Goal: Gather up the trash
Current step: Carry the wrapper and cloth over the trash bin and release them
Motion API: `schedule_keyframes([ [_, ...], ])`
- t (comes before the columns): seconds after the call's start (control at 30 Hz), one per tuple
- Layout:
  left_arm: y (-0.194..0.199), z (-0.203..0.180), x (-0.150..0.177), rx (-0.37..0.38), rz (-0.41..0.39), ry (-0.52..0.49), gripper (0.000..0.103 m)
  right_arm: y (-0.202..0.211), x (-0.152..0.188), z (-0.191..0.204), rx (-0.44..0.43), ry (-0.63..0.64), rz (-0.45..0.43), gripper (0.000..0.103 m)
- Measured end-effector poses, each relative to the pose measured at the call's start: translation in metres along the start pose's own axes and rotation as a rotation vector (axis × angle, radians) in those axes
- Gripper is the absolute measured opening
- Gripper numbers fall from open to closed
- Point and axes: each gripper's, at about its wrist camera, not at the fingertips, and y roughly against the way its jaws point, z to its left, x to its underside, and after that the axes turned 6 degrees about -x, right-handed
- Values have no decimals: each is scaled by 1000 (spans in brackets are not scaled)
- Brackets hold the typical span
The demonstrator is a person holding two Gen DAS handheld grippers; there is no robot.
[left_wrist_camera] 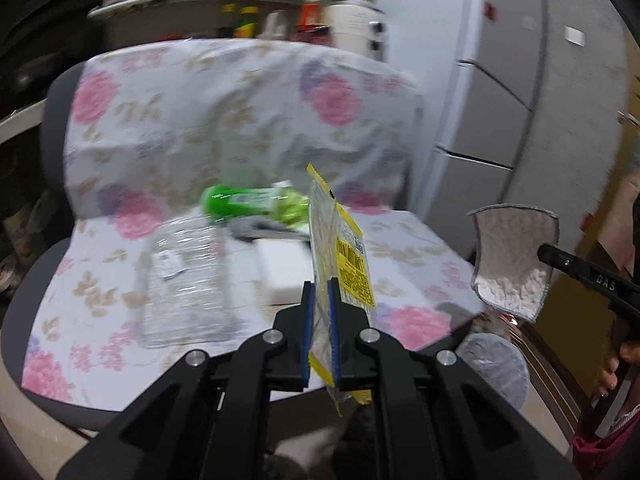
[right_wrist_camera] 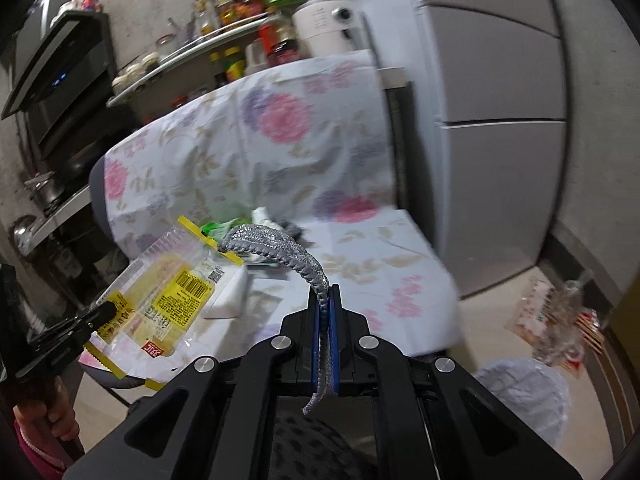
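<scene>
Left tongs clamp a yellow wrapper; right tongs clamp a grey cloth. Chair at 12 o'clock.

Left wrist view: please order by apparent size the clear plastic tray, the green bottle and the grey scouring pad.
1. Clear plastic tray.
2. and 3. Green bottle and grey scouring pad: these look alike; the pad is held nearer the camera, so no ranking.

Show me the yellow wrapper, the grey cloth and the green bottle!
yellow wrapper [left_wrist_camera: 354, 268], left wrist view, on its barcode panel.
grey cloth [left_wrist_camera: 514, 256], left wrist view, on its white fluffy face.
green bottle [left_wrist_camera: 240, 200], left wrist view, on its label.
</scene>
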Motion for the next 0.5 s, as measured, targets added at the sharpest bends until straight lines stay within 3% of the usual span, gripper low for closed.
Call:
schedule_keyframes([
  [0.3,1,-101,-7,210,-95,-117,5,72,13,-66,180,-100,-81,5],
  [0.5,-32,-178,8,371,-21,-233,5,92,33,-119,286,-200,-78,5],
])
